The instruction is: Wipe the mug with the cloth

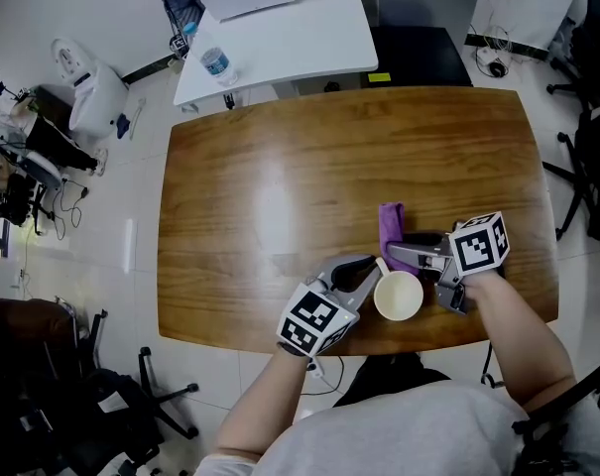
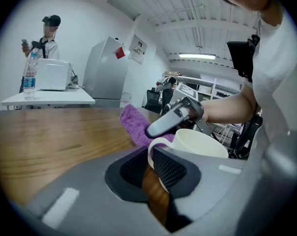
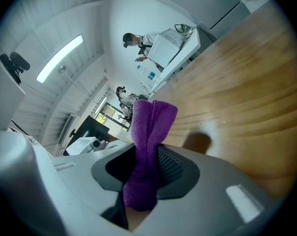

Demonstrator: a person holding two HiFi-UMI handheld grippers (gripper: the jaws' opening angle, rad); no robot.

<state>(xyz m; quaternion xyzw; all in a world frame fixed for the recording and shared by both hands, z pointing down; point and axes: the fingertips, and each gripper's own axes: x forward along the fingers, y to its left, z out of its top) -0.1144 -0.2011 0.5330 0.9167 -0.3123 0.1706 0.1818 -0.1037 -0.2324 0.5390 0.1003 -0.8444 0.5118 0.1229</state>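
A cream mug point(image 1: 398, 296) stands near the front edge of the wooden table point(image 1: 280, 186). My left gripper point(image 1: 367, 269) is shut on its handle; in the left gripper view the white handle point(image 2: 150, 150) sits between the two pads, with the mug body point(image 2: 200, 142) just beyond. My right gripper point(image 1: 397, 246) reaches in from the right, just behind the mug, shut on a purple cloth point(image 1: 390, 226) that lies out over the table behind the mug. The right gripper view shows the folded cloth point(image 3: 147, 132) pinched between the pads and sticking out past them.
Behind the wooden table stands a white table point(image 1: 280, 28) with a water bottle point(image 1: 216, 64). Office chairs point(image 1: 587, 147) stand to the right and other gear to the left. A person point(image 2: 46, 41) stands far off behind the white table.
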